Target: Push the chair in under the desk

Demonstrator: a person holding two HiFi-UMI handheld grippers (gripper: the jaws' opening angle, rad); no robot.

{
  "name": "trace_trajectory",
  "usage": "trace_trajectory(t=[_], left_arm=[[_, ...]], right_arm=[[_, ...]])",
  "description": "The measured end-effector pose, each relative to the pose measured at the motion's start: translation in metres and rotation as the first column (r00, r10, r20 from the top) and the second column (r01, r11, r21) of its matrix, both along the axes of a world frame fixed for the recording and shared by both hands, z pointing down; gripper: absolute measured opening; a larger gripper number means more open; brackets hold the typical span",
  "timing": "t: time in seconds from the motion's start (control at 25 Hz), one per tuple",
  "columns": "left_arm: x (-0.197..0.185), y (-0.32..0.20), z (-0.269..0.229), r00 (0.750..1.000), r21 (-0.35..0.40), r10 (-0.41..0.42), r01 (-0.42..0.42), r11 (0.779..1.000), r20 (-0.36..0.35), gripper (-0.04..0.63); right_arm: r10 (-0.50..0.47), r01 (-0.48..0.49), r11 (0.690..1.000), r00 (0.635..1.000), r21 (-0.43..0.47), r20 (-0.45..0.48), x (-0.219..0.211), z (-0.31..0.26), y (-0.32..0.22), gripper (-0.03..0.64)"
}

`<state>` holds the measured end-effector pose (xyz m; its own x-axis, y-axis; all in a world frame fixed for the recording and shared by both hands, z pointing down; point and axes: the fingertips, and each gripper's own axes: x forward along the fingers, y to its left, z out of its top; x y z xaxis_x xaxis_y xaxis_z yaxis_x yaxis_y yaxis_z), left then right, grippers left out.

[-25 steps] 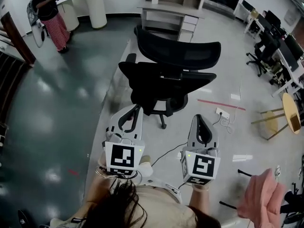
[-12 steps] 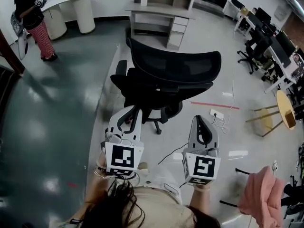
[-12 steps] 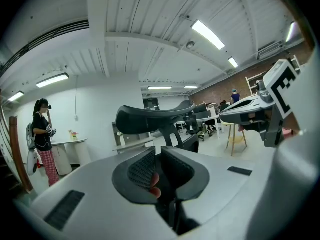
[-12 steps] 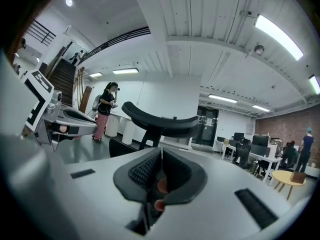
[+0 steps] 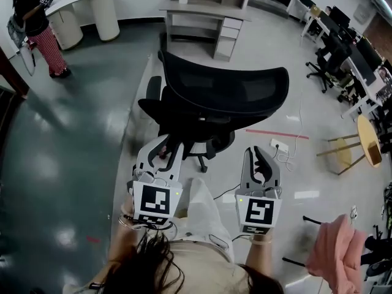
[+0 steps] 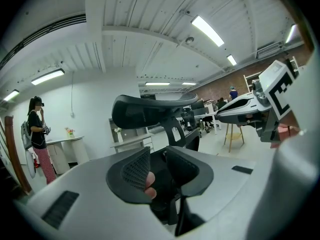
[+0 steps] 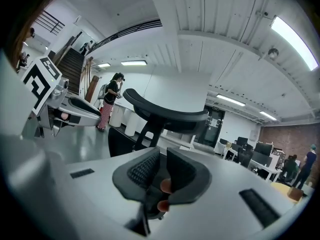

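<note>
A black mesh office chair (image 5: 220, 97) stands in the middle of the floor with its back towards me. The grey desk (image 5: 205, 8) with drawers is beyond it at the far wall. My left gripper (image 5: 163, 147) hangs just short of the backrest's lower left; its jaws have just been opening and nothing is between them. Just below the backrest's right side is my right gripper (image 5: 260, 157), shut and empty. The curved top of the chair (image 6: 145, 111) fills the left gripper view ahead of the left gripper (image 6: 157, 156). The right gripper view shows the chair (image 7: 165, 111) beyond the right gripper (image 7: 162, 156).
A person in a red skirt (image 5: 37, 26) stands at the far left by a white counter (image 5: 92, 11). Desks with office chairs (image 5: 343, 60) line the right side, with a wooden stool (image 5: 361, 146) nearer. A power strip and cable (image 5: 282, 147) lie on the floor right of the chair.
Both grippers have moved forward and now sit closer to the chair's back. The left gripper's jaws have parted. The right gripper stays shut.
</note>
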<state>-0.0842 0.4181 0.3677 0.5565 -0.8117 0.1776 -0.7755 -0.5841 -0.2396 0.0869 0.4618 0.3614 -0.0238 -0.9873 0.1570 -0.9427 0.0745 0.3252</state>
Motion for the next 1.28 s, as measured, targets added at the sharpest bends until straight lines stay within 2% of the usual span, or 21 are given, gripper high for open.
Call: trace_trajectory(t=[0.24,0.44,0.72,1.0,1.28], left_arm=[[0.004,-0.022,0.007,0.997,-0.002,-0.005,0.005,1.0,0.078,0.101],[0.004,-0.043,0.018,0.988,-0.012,-0.015,0.017,1.0,0.151,0.131],[0.006,-0.074,0.029,0.975,-0.023,-0.028,0.034,0.999,0.22,0.157],[0.007,-0.095,0.05,0.954,-0.043,-0.034,0.048,0.998,0.297,0.186],[0.004,-0.113,0.053,0.918,-0.02,-0.067,0.082,0.996,0.391,0.212]], right_arm=[[-0.012,0.012,1.0,1.0,0.002,-0.025,0.008,0.0,-0.025,0.033],[-0.026,0.023,0.999,0.997,-0.033,-0.078,0.015,0.008,-0.049,0.088],[-0.036,0.025,0.997,0.988,-0.077,-0.147,0.024,0.021,-0.08,0.113],[-0.07,0.034,0.988,0.968,-0.151,-0.241,0.033,0.046,-0.102,0.146],[-0.147,0.077,0.973,0.933,-0.218,-0.328,0.03,0.062,-0.122,0.21]])
